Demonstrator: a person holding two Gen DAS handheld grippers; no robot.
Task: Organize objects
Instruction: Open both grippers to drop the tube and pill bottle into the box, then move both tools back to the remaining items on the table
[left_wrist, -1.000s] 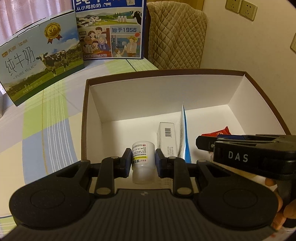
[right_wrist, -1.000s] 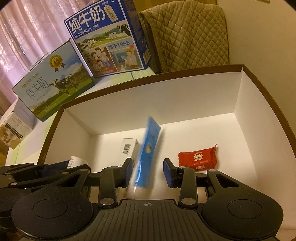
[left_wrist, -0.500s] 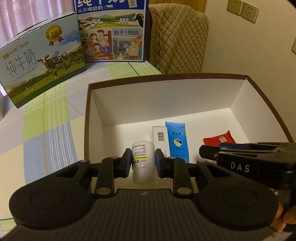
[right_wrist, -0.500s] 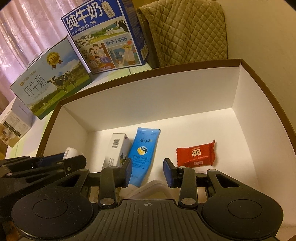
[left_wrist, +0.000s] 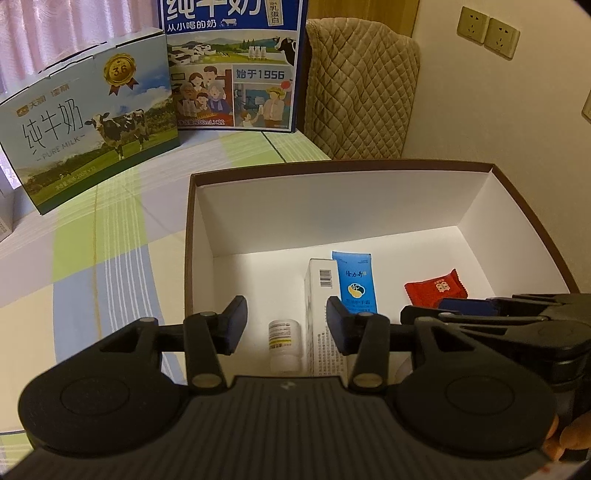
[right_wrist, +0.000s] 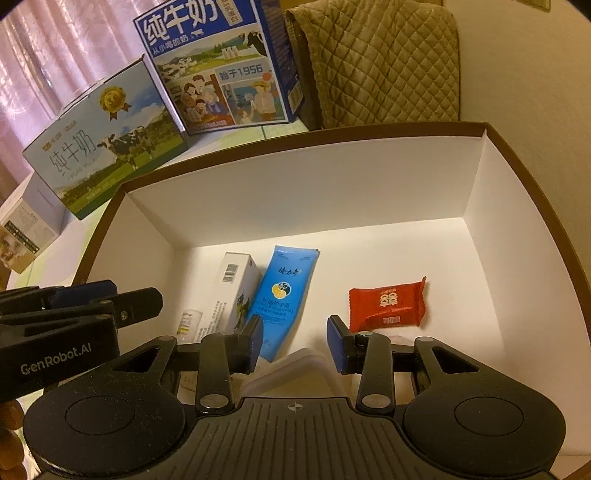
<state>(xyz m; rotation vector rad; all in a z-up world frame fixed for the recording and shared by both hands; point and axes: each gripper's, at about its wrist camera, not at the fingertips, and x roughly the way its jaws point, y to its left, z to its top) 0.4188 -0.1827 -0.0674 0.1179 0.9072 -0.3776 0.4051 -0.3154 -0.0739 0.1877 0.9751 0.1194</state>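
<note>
- Left tool (left_wrist: 283, 325): jaws spread wide, nothing between them; it hangs over the near left part of the box (left_wrist: 332, 206).
- Right tool (right_wrist: 295, 345): jaws also apart, holding nothing, above the near middle of the box. (It shows in the left wrist view as a black body at the right edge (left_wrist: 517, 325).)
- Box: brown rim, white inside, open top, sitting on the counter (left_wrist: 92, 258), which carries a cloth checked in green, blue and white.
- Small white bottle (left_wrist: 283, 345): stands on the box floor near the front, yellow band on its label, just left of the white carton (left_wrist: 318, 310). Seen below the gap of the left tool, not touched by either finger.
- White carton: lies lengthwise on the floor, barcode at its far end, right beside the bottle.
- Blue tube (right_wrist: 284, 295): lies flat, crimped end toward the far wall, right beside the carton; whether they touch I cannot tell.
- Red sachet (right_wrist: 388, 304): flat on the floor, well apart to the right of the tube.
- A pale translucent piece (right_wrist: 295, 373) shows at the near edge under the right tool (cannot tell what it is).
- Behind the box: green-and-white milk carton case (left_wrist: 92, 129) at left, blue milk case (left_wrist: 232, 66) in the middle, quilted tan cover (left_wrist: 362, 92) at right, all against the curtain and wall.
- Two wall sockets (left_wrist: 487, 31) upper right.
- Fingertips of a person's hand (left_wrist: 565, 435) show at the lower right edge.
</note>
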